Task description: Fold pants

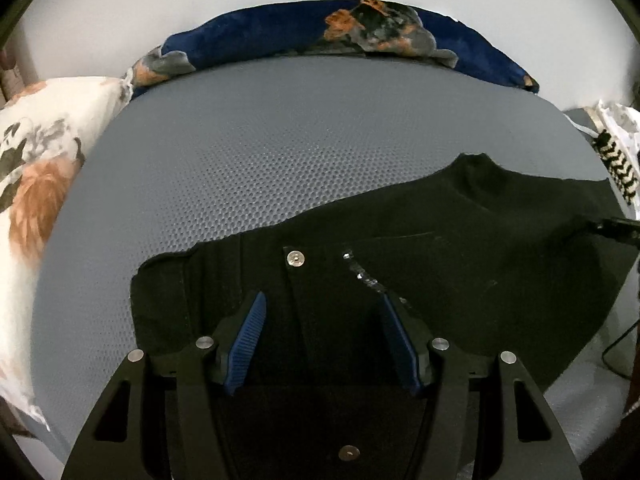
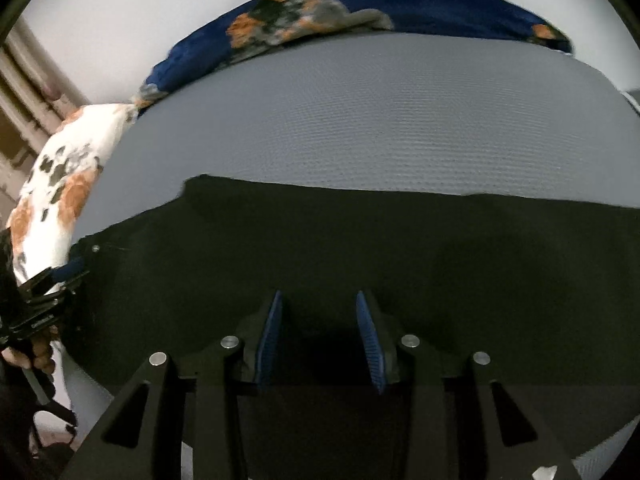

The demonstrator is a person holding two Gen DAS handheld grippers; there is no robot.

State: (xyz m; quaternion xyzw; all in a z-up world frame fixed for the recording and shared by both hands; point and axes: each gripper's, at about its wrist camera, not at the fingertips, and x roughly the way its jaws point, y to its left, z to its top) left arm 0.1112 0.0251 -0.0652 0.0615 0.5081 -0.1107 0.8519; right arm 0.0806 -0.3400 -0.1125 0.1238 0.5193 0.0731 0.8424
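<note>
Black pants [image 1: 440, 248] lie flat on a grey mesh mattress [image 1: 260, 152]. In the left wrist view the waistband end is near me, with a metal button [image 1: 295, 258] and open zipper [image 1: 366, 276]. My left gripper [image 1: 322, 302] is open just above the waistband, with its blue pads either side of the fly. In the right wrist view the pants [image 2: 360, 240] stretch across the frame as a dark band. My right gripper [image 2: 319, 300] is open over the fabric. The left gripper [image 2: 60, 276] shows at that view's left edge, at the waist.
A navy floral blanket [image 1: 360, 28] lies along the mattress's far edge against a white wall. A white floral pillow [image 1: 36, 168] is at the left. A patterned cloth [image 1: 616, 152] and a cable [image 1: 616, 340] are at the right.
</note>
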